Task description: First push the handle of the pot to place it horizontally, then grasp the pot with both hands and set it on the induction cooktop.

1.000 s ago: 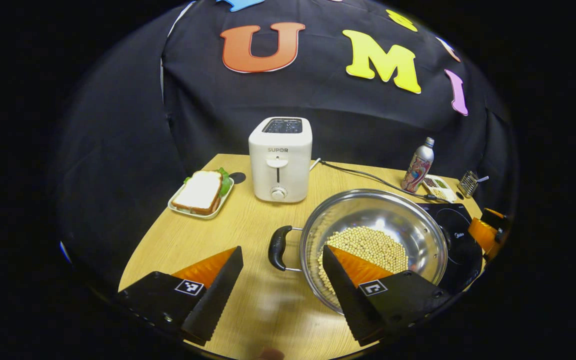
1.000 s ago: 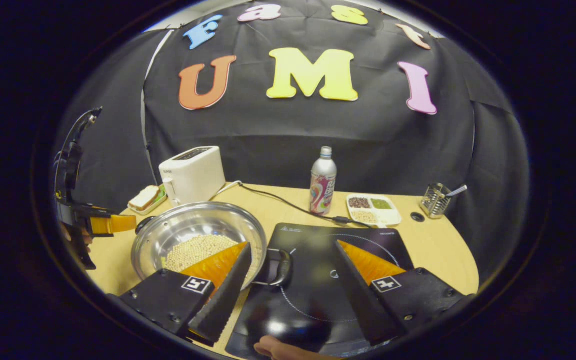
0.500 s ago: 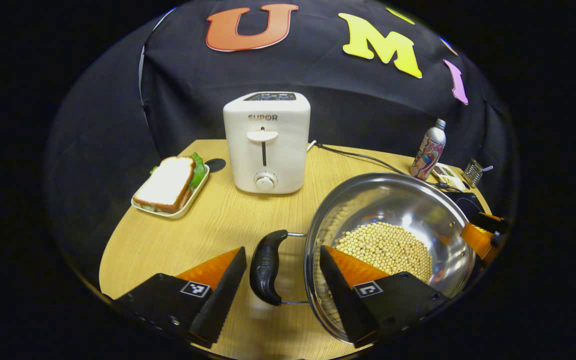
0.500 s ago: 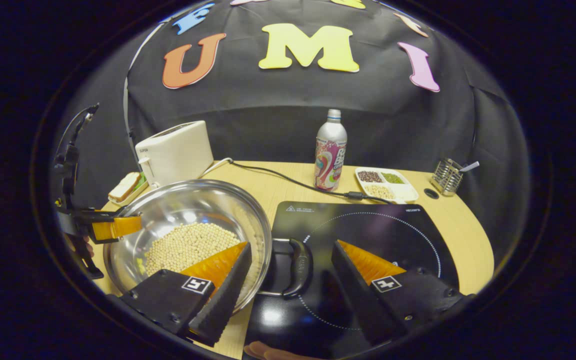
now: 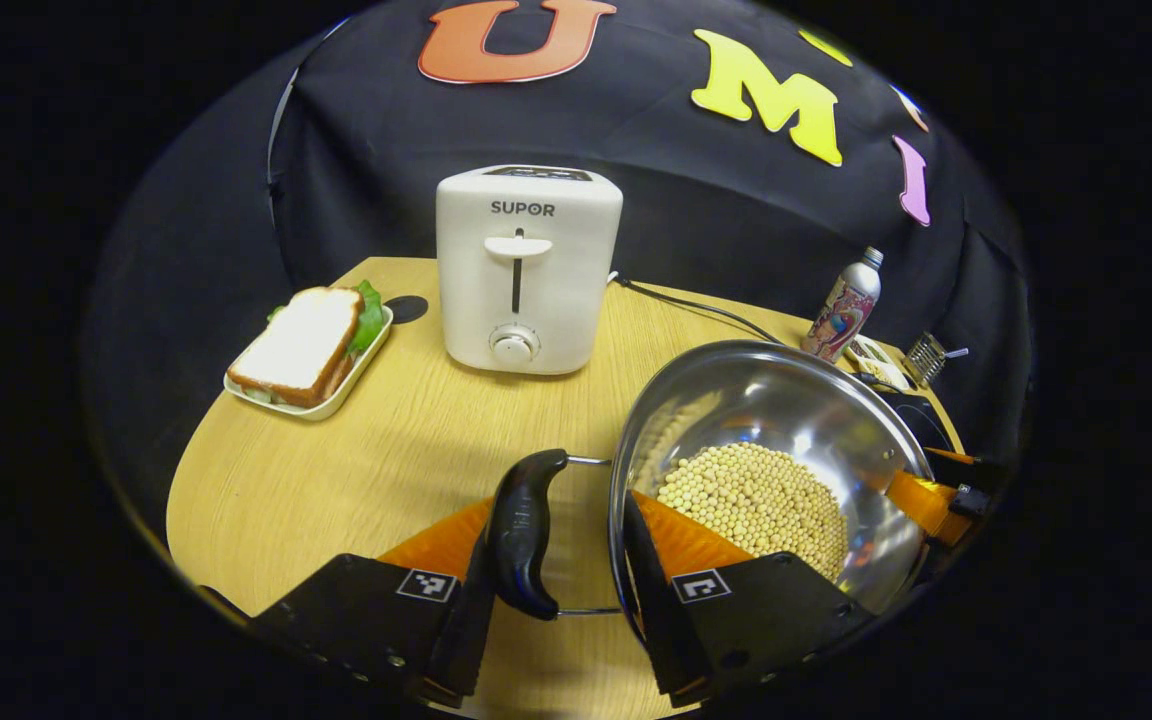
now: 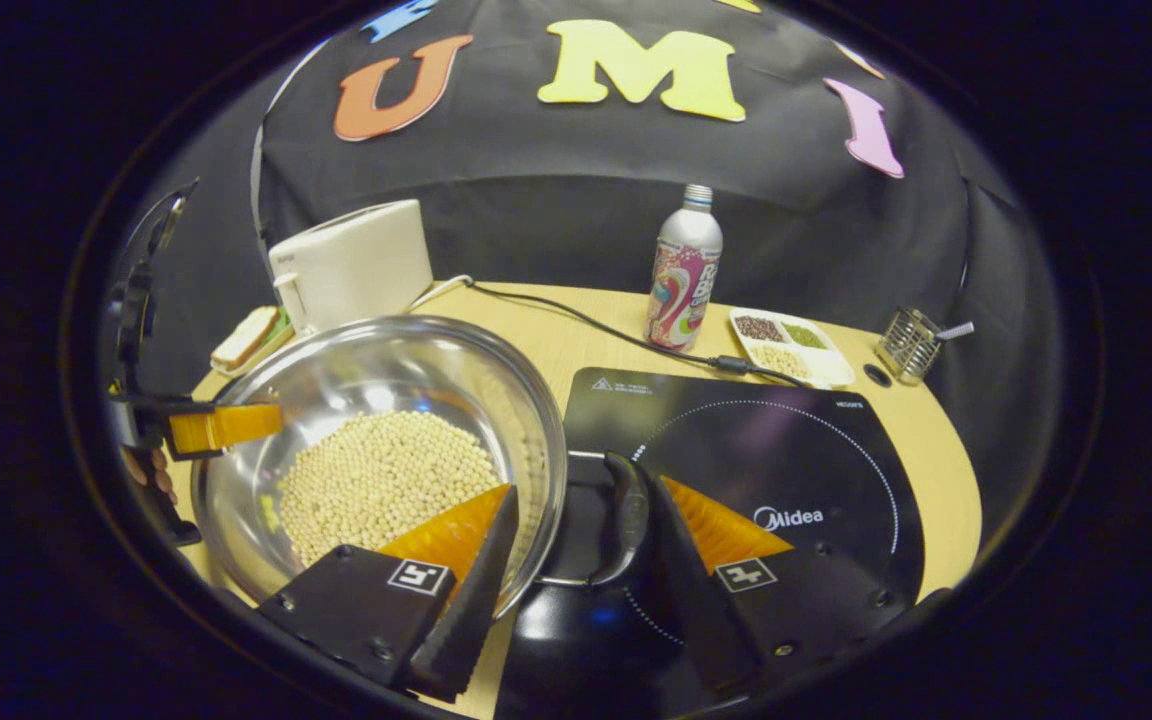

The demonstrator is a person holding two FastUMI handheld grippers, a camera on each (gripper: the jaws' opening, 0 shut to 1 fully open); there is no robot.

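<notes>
Steel pot (image 5: 786, 420), beans inside, seemingly level

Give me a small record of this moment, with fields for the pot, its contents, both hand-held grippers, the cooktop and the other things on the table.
pot: round shiny steel pot on the wooden table, beside the cooktop
contents: pale soybeans
left hand-held gripper: fingers astride the pot's black left handle, narrow gap
right hand-held gripper: fingers astride the black right handle
cooktop: flat black induction cooktop, bare
others: white toaster, sandwich on tray, printed metal bottle
</notes>
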